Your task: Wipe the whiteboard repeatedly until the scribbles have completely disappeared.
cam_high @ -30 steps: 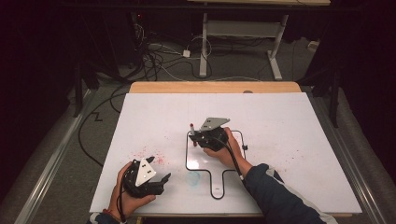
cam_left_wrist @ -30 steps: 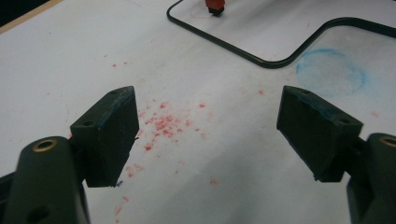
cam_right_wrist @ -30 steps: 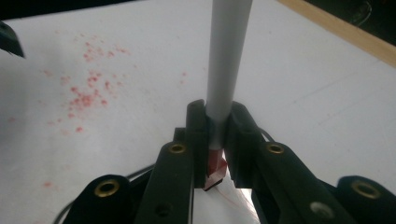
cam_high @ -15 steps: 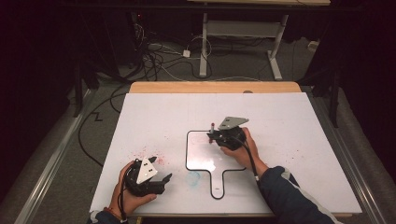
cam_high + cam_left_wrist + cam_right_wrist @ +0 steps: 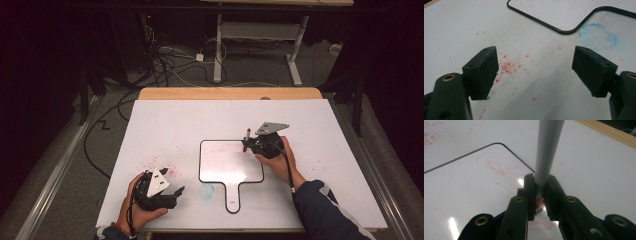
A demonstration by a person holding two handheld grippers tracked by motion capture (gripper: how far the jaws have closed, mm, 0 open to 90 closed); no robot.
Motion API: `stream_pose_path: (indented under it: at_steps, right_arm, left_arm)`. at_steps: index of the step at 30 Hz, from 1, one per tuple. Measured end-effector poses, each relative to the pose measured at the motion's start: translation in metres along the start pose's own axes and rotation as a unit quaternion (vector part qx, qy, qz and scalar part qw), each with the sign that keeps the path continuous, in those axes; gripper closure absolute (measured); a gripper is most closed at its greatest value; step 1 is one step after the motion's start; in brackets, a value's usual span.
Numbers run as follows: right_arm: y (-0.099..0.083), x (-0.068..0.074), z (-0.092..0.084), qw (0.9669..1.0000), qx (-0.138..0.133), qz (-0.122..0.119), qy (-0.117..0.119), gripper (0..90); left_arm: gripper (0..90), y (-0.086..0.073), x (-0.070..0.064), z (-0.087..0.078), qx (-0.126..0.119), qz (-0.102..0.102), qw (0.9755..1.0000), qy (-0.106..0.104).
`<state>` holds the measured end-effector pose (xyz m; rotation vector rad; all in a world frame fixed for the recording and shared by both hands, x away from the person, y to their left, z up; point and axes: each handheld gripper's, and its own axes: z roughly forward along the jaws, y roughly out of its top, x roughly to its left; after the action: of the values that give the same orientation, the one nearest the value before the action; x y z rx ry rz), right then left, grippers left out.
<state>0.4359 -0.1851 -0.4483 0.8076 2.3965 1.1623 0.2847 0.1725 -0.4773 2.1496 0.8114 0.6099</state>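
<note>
High view and both gripper views, one moment. I hold the right gripper (image 5: pixel 248 144) over the upper right corner of the small white paddle-shaped whiteboard with a black rim (image 5: pixel 220 167), which lies flat near the middle of the white tabletop (image 5: pixel 175 120). Its jaws are clamped on a slim grey marker pen with a red end (image 5: pixel 547 152); in the right gripper view the grey barrel rises steeply out of the jaws, and red shows between them at the grip. In the high view the pen stands roughly upright, its red top just left of the grey three-cornered plate. Whether the tip touches the board I cannot tell. Faint red scribbles (image 5: pixel 496 165) mark the board near that corner.

My left gripper (image 5: pixel 167 192) rests at the near left of the tabletop, well apart from the board, its jaws wide apart and holding nothing. Below them lie scattered red specks (image 5: pixel 507 66), and a smudged blue ring (image 5: pixel 597 36) sits beside the board's handle.

Handling, as I judge it: the pen is light, stiff and smooth-barrelled, so it may swivel or slide in the jaws under side load. A hold low on the barrel, as here, gives the best control of the tip. The board looks thin and light and may skid under the pen, so I would press gently or steady its handle with the free gripper.
</note>
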Motion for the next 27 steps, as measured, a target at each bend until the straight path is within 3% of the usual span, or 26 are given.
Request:
stream_pose_path:
  at_steps: [1, 5, 7, 8, 11, 12, 14, 15, 16, 17, 18, 19, 21, 23, 24, 27]
  right_arm:
    - [0.002, 0.009, 0.005, 0.9998, -0.005, 0.001, 0.020, 81.8]
    - [0.005, 0.016, 0.006, 0.9997, 0.000, -0.016, 0.018, 81.8]
    - [0.002, 0.008, -0.001, 0.9999, 0.012, -0.011, -0.003, 81.8]
    - [0.002, 0.008, -0.001, 0.9999, 0.012, -0.011, -0.003, 81.8]
    - [-0.001, -0.005, -0.010, 0.9986, 0.027, -0.013, -0.043, 81.8]
    - [-0.003, -0.011, -0.013, 0.9983, 0.030, -0.003, -0.050, 81.8]
    - [-0.004, -0.012, -0.014, 0.9985, 0.028, 0.000, -0.047, 81.8]
    - [-0.004, -0.008, -0.014, 0.9992, 0.027, 0.008, -0.027, 81.8]
    - [-0.004, -0.008, -0.014, 0.9992, 0.027, 0.008, -0.027, 81.8]
    - [-0.004, 0.000, -0.014, 0.9997, 0.022, 0.006, 0.003, 81.8]
    - [-0.004, 0.000, -0.014, 0.9997, 0.022, 0.006, 0.003, 81.8]
    - [-0.003, 0.008, -0.014, 0.9995, 0.027, -0.011, 0.011, 81.8]
    - [-0.003, 0.008, -0.015, 0.9995, 0.029, -0.012, 0.009, 81.8]
    - [-0.004, 0.003, -0.017, 0.9993, 0.034, -0.013, -0.006, 81.7]
    - [-0.004, -0.003, -0.020, 0.9975, 0.045, -0.025, -0.048, 81.8]
    - [-0.007, -0.008, -0.022, 0.9974, 0.045, -0.012, -0.055, 81.8]
  left_arm:
    - [20.3, 0.000, 0.000, 0.000, 0.000, -0.001, 1.0000, -0.001]
    - [20.3, 0.000, 0.000, -0.001, -0.002, 0.000, 1.0000, -0.003]
    - [20.3, -0.001, 0.000, -0.001, 0.000, 0.002, 1.0000, -0.003]
    - [20.3, -0.001, 0.000, -0.001, -0.001, 0.002, 1.0000, -0.004]
    - [20.3, -0.001, 0.000, -0.001, -0.002, 0.002, 1.0000, -0.005]
    - [20.3, 0.000, 0.000, -0.001, -0.001, 0.003, 1.0000, -0.005]
    - [20.3, 0.000, -0.001, -0.001, -0.001, 0.003, 1.0000, -0.005]
    - [20.3, 0.000, -0.001, -0.001, 0.000, 0.004, 1.0000, -0.005]
    - [20.3, 0.000, -0.001, -0.001, 0.001, 0.005, 1.0000, -0.006]
    - [20.3, 0.000, -0.001, 0.000, 0.002, 0.005, 1.0000, -0.006]
    - [20.3, 0.000, -0.001, 0.000, 0.002, 0.005, 1.0000, -0.006]
    - [20.3, 0.000, -0.001, 0.000, 0.002, 0.005, 1.0000, -0.006]
    - [20.3, 0.000, -0.002, 0.000, 0.001, 0.005, 1.0000, -0.007]
    - [20.3, 0.000, -0.002, -0.001, 0.003, 0.006, 1.0000, -0.007]
    - [20.3, 0.000, -0.002, -0.001, 0.004, 0.007, 0.9999, -0.007]
    - [20.3, -0.001, -0.002, -0.001, 0.005, 0.006, 0.9999, -0.007]
